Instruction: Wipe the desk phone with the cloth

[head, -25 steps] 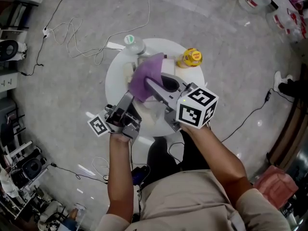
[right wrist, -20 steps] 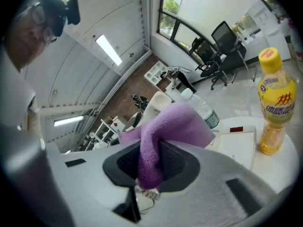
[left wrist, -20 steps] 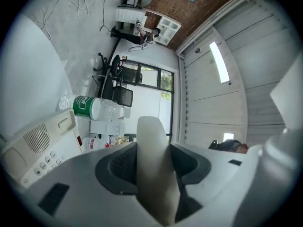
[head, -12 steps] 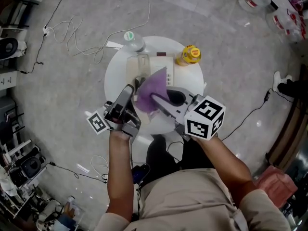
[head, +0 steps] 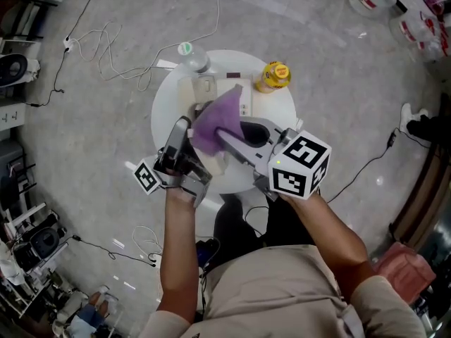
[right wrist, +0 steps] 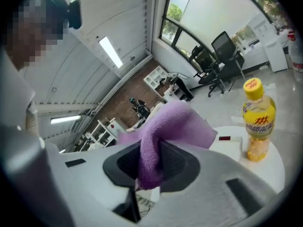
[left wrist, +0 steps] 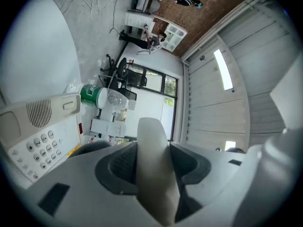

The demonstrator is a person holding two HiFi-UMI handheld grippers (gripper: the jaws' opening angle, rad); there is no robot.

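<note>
The cream desk phone sits on the round white table; its keypad and speaker grille show at the left of the left gripper view. My right gripper is shut on a purple cloth, which hangs over the phone; the cloth bunches between the jaws. My left gripper is beside the phone's left side and is shut on the cream handset, holding it off the base.
A yellow drink bottle stands at the table's back right, close to the phone. A clear bottle with a green cap stands at the back left. Cables trail over the floor beyond the table.
The right gripper has dragged the cloth back toward me across the phone, then slightly away again. The left gripper has tilted a little while keeping the handset.
</note>
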